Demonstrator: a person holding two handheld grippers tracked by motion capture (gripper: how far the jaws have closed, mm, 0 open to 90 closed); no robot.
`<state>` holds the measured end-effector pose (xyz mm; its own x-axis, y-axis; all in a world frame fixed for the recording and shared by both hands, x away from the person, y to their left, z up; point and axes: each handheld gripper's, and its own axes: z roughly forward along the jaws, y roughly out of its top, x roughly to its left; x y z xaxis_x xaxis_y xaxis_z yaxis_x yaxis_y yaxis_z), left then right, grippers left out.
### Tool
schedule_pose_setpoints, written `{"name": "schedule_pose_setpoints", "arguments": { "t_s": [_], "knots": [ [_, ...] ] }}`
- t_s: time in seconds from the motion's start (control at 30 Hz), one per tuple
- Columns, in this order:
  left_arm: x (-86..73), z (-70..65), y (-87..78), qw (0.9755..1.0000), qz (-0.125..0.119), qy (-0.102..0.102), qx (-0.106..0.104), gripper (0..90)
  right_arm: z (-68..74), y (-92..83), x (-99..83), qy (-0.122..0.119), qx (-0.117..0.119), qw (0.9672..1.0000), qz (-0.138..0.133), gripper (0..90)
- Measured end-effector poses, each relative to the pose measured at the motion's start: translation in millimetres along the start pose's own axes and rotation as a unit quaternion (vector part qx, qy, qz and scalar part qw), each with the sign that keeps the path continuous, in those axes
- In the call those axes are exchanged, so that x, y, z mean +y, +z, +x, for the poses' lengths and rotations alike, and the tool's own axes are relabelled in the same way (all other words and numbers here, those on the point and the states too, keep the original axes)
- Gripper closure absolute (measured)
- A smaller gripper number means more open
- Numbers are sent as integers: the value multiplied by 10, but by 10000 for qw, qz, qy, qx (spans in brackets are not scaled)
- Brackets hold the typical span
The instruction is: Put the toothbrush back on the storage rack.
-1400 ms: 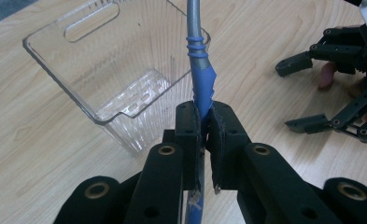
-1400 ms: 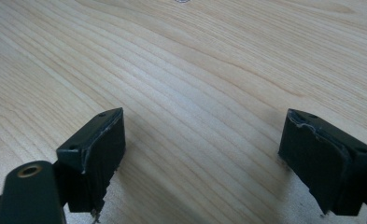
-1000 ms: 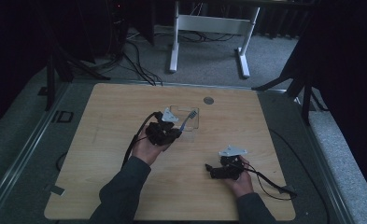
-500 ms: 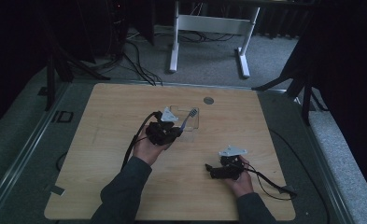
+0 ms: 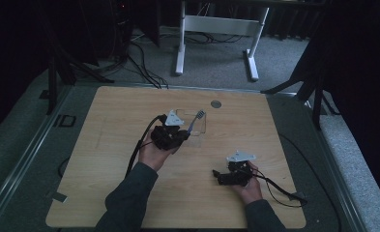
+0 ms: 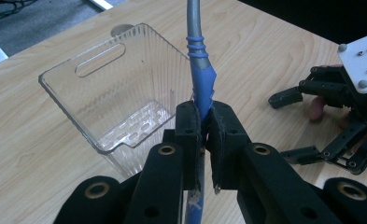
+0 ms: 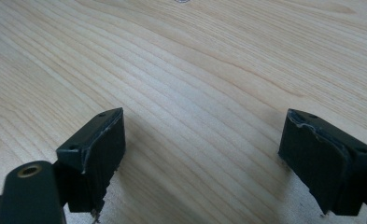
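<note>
Bare table (image 5: pixel 110 145) lies all round; only the clear bin (image 5: pixel 197 126) (mid-table, open-topped) stands in the way.

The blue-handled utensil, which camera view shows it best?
The left gripper view: the blue-handled utensil stands close up, clamped between the left gripper jaws beside the clear container. The high view shows it small, its head over the container.

- Utensil (image 6: pixel 201 81): blue handle, grey metal shaft above it.
- Container (image 6: pixel 120 100): clear plastic, fine vertical ribbing on walls.
- Table (image 5: pixel 129 121): pale wood, wavy grain lines.
- Left gripper (image 6: pixel 203 128): black, brass-coloured rivets.
- Right gripper (image 7: pixel 202 154): black; light grey top plate.
- Floor (image 5: pixel 216 63): grey carpet.
</note>
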<state>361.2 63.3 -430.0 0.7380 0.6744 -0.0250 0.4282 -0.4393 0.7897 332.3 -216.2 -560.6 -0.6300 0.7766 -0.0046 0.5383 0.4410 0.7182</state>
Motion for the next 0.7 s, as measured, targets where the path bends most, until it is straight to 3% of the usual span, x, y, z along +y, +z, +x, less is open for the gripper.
{"name": "schedule_pose_setpoints", "arguments": {
  "t_s": [0.7],
  "knots": [
    [9, -6, 6, 9993, -334, -193, 2, 827, -1, 1, 0, -3, 0, 10000, -1, 141]
  ]
}}
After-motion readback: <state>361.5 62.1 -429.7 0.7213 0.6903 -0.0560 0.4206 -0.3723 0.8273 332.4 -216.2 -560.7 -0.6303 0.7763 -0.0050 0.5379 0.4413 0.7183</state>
